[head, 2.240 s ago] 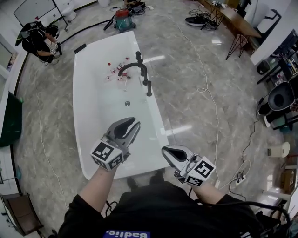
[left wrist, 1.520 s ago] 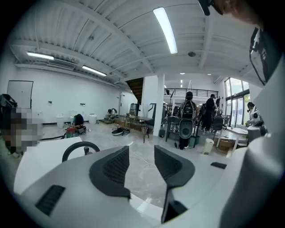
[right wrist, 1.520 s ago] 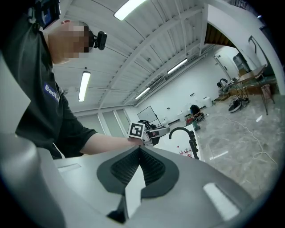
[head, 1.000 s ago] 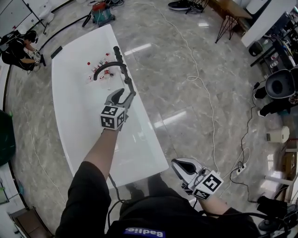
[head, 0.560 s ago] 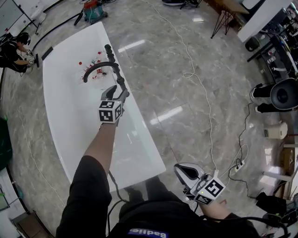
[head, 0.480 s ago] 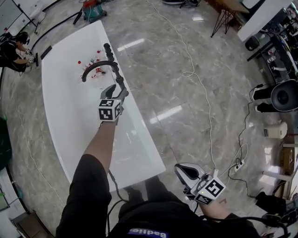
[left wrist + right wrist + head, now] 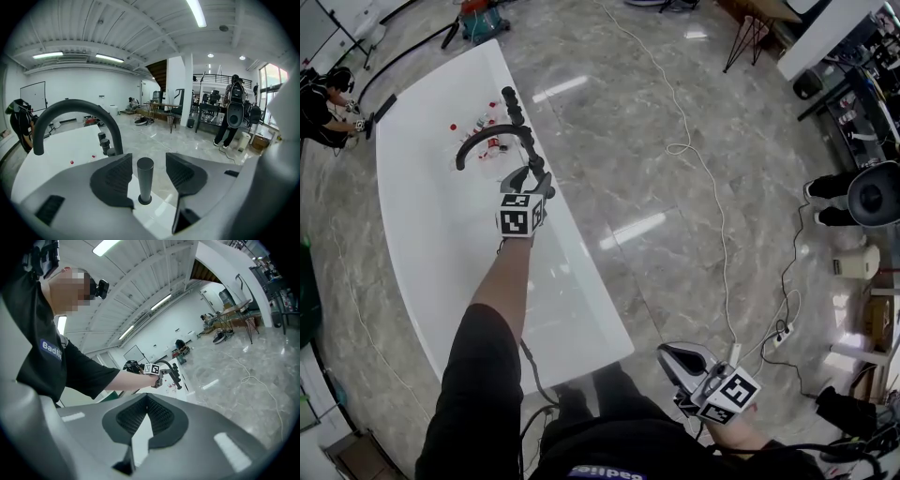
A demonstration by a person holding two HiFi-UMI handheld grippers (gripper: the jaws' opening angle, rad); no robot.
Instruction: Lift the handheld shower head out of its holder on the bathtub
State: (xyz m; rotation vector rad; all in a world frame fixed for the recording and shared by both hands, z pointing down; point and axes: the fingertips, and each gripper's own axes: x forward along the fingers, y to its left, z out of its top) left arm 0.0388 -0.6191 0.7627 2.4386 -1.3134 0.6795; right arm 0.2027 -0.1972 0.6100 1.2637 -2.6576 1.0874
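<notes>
Straddling shower head (image 7: 144, 185) with left gripper (image 7: 149, 161), just spreading wide, no grip yet; right gripper (image 7: 146, 401) closed, empty; next: clamp, lift straight.

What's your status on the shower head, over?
Left gripper open, jaws just widened, straddling the shower head, not touching. Right gripper shut, empty. Shower head upright in its holder on the tub rim. Faucet beyond, clear of the jaws.

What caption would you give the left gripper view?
Left gripper, jaws just opened, flanks the upright shower head on the bathtub rim.
</notes>
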